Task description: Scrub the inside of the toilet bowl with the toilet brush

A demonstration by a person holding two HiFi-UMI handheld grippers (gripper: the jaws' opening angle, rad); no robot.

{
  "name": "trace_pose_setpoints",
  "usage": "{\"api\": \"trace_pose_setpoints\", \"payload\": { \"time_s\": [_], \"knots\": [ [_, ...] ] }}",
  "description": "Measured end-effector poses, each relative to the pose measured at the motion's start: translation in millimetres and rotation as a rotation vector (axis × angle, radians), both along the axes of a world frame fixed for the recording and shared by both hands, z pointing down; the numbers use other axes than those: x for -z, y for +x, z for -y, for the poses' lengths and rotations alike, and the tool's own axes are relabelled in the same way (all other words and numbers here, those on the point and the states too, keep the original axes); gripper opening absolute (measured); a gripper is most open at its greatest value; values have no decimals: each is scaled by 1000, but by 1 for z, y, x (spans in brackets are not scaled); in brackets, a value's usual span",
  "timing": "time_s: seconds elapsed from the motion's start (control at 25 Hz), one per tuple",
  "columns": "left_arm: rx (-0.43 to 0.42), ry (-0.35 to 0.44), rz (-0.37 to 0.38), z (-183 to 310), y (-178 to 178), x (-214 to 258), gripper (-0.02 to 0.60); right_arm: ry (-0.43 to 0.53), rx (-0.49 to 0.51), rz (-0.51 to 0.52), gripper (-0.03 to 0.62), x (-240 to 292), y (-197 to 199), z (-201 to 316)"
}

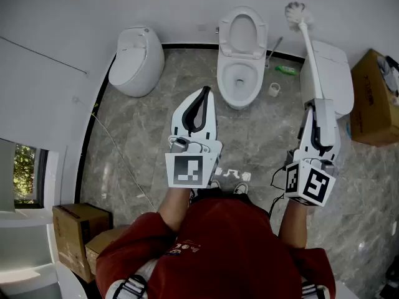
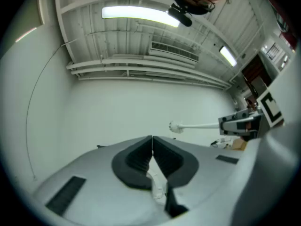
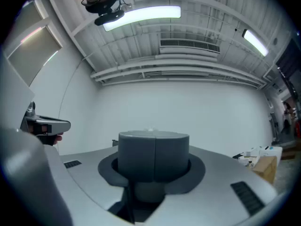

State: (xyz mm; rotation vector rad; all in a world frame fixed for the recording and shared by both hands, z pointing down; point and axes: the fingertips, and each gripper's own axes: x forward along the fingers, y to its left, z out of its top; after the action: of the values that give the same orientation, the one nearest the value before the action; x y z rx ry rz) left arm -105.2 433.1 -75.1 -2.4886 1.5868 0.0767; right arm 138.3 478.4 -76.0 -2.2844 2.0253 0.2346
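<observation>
Pinching the toilet brush (image 1: 312,61) by its handle is the right gripper (image 1: 316,108); left gripper (image 1: 205,92) pressed together, empty

Head cam faces steeply down at the floor (image 1: 262,136). My gripper cams sit close behind their jaws, both tilted up, sharing wall (image 2: 117,107) and ceiling light (image 2: 141,14)

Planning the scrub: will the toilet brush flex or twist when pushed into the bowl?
The toilet brush has a long thin handle, so probably some flex. The right gripper holds only its end, so it may lever in the jaws.
</observation>
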Motion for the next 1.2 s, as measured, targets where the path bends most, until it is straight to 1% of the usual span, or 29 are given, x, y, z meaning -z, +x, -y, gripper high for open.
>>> {"api": "trace_pose_setpoints", "payload": {
  "time_s": [0.24,0.44,0.6,0.76,0.88,1.0,1.08,1.2],
  "knots": [
    [7,12,15,-2,13,1,-2,-2,10,13,147,-4,14,2],
    [14,0,20,-2,25,-3,-2,11,27,49,147,-9,26,4],
    [13,-14,28,0,39,-9,-2,-17,32,65,148,-21,39,7],
    [15,-20,37,11,46,-15,-2,-44,39,75,148,-33,47,19],
    [16,-22,30,29,48,-19,-2,-44,48,77,147,-38,47,39],
    [11,-27,33,58,50,-27,-2,-50,54,63,147,-43,46,68],
    [5,-30,24,85,51,-32,-2,-63,51,46,147,-46,46,94],
    [-6,-39,11,139,49,-40,-2,-56,40,54,148,-51,44,145]
  ]
}}
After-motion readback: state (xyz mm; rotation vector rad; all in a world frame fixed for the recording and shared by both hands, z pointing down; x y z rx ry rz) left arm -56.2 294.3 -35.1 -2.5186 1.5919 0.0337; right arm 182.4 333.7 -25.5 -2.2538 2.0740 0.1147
